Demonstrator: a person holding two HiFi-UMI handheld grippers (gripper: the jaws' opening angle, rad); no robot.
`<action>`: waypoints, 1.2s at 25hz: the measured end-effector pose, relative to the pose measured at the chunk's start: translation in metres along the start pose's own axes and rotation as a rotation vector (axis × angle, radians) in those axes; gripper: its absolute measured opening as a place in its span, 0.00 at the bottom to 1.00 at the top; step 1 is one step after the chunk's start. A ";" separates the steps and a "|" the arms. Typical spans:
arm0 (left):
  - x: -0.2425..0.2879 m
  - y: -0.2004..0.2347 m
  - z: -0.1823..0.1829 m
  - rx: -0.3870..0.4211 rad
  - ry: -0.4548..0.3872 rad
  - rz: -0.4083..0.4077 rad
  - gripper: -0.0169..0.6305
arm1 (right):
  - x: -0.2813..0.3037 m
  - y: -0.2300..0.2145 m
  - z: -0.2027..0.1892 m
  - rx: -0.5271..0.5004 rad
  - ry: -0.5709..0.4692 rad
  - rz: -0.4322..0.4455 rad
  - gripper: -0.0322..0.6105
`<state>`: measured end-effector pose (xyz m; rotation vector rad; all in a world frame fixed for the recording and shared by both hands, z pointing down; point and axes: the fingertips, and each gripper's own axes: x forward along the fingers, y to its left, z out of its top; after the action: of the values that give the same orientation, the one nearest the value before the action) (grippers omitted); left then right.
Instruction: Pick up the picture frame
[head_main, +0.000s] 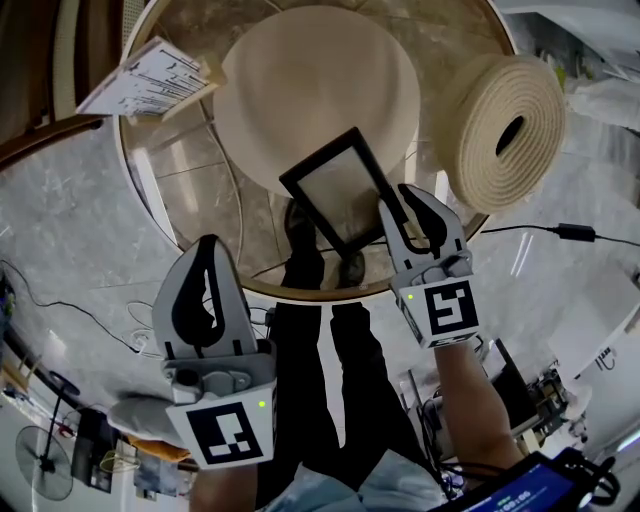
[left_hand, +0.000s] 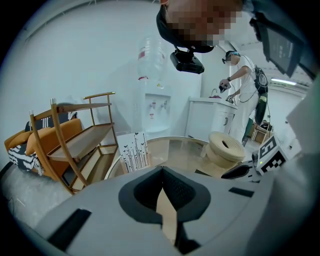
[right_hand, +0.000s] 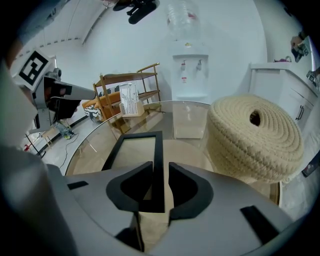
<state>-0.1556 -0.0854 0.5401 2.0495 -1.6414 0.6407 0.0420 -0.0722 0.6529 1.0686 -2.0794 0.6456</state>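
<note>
Left gripper (head_main: 208, 262) (left_hand: 162, 171): closest thing to my head cam, low left, hanging off the table rim over the floor. Jaws pressed tip to tip, nothing between them. Well apart from the frame.
Right gripper (head_main: 400, 205) (right_hand: 160, 167): jaws nearly together, clamped on the frame's right long bar close to its near corner. I see the bar sitting straight between the two pads in the right gripper view.
Picture frame (head_main: 340, 195) (right_hand: 131, 150): thin black rectangular border around a pale see-through panel, with beige showing through it.
Frame location: over the near edge of the round beige mat (head_main: 300, 80) on the glass table (head_main: 190, 190). Its near end hangs over bare glass. I can't tell whether it rests on the mat or is clear of it.
Frame axis: long axis runs away from me, with the far end slanted left in the head view. It lines up with the right gripper's jaws.
Neighbours: rope coil (head_main: 505, 125) (right_hand: 255, 135) to the right of the frame, not touching. Printed card (head_main: 150, 75) at the far left rim.
</note>
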 end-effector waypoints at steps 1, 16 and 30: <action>0.000 0.000 0.000 -0.001 0.001 0.002 0.05 | 0.001 0.000 -0.002 0.006 0.009 0.007 0.23; -0.004 -0.002 0.005 -0.002 -0.006 0.004 0.05 | 0.006 0.007 0.003 0.006 0.024 0.070 0.17; -0.044 -0.007 0.071 0.010 -0.114 0.022 0.05 | -0.056 0.019 0.081 -0.039 -0.115 0.033 0.17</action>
<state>-0.1513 -0.0921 0.4571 2.1125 -1.7297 0.5496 0.0202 -0.0905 0.5565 1.0738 -2.2037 0.5690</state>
